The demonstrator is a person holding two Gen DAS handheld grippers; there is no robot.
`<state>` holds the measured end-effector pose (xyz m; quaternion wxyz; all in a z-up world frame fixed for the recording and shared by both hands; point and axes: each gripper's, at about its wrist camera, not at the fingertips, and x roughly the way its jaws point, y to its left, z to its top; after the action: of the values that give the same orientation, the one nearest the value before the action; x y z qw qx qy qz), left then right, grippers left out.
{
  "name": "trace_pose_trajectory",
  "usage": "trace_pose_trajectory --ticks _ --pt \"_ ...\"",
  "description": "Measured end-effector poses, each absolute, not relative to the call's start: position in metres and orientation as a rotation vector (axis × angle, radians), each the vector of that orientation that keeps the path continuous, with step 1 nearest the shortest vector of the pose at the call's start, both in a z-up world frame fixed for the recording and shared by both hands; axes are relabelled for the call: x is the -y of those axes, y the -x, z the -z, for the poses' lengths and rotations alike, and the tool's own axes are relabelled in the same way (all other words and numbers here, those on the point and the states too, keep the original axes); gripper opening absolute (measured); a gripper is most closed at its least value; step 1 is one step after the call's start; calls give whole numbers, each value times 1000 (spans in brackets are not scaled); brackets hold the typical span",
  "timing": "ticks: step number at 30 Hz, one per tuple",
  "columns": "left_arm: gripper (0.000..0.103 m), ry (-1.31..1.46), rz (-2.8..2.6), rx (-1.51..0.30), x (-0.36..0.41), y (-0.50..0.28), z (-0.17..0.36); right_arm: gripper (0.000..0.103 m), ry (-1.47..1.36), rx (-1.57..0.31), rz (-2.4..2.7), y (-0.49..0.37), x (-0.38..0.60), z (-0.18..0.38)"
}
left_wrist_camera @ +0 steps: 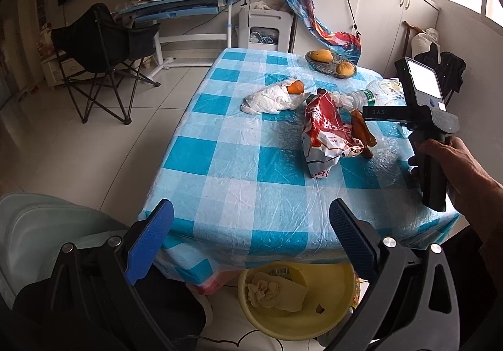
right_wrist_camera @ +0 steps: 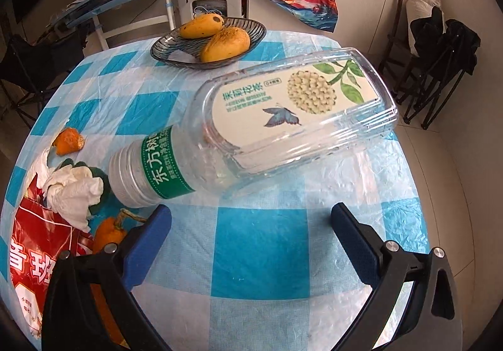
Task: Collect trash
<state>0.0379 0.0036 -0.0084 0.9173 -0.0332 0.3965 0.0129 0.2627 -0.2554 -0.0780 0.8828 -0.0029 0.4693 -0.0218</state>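
An empty clear plastic bottle [right_wrist_camera: 251, 127] with a green neck band lies on its side on the blue checked table [right_wrist_camera: 261, 256], just ahead of my open, empty right gripper [right_wrist_camera: 250, 220]. The bottle also shows in the left wrist view [left_wrist_camera: 380, 93]. A red snack bag [left_wrist_camera: 327, 134], orange peels [left_wrist_camera: 364, 130] and a crumpled white tissue [right_wrist_camera: 75, 193] lie left of the bottle. A white plastic bag with an orange peel [left_wrist_camera: 276, 96] lies further left. My left gripper [left_wrist_camera: 251, 219] is open and empty above the table's near edge, over a yellow basin [left_wrist_camera: 295, 300] holding paper trash.
A glass dish with two mangoes [right_wrist_camera: 210, 42] stands at the table's far side. A folding chair [left_wrist_camera: 103, 58] and a blue desk [left_wrist_camera: 176, 5] stand on the floor beyond. White cabinets [left_wrist_camera: 371, 5] line the right wall. A pale chair [left_wrist_camera: 37, 241] is at the near left.
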Motion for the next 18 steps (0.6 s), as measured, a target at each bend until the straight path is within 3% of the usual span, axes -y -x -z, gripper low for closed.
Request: trace_pose_trajectory --ticks 18 --pt "96 12 18 -841 4 -24 15 97 7 -976 46 -264 255 78"
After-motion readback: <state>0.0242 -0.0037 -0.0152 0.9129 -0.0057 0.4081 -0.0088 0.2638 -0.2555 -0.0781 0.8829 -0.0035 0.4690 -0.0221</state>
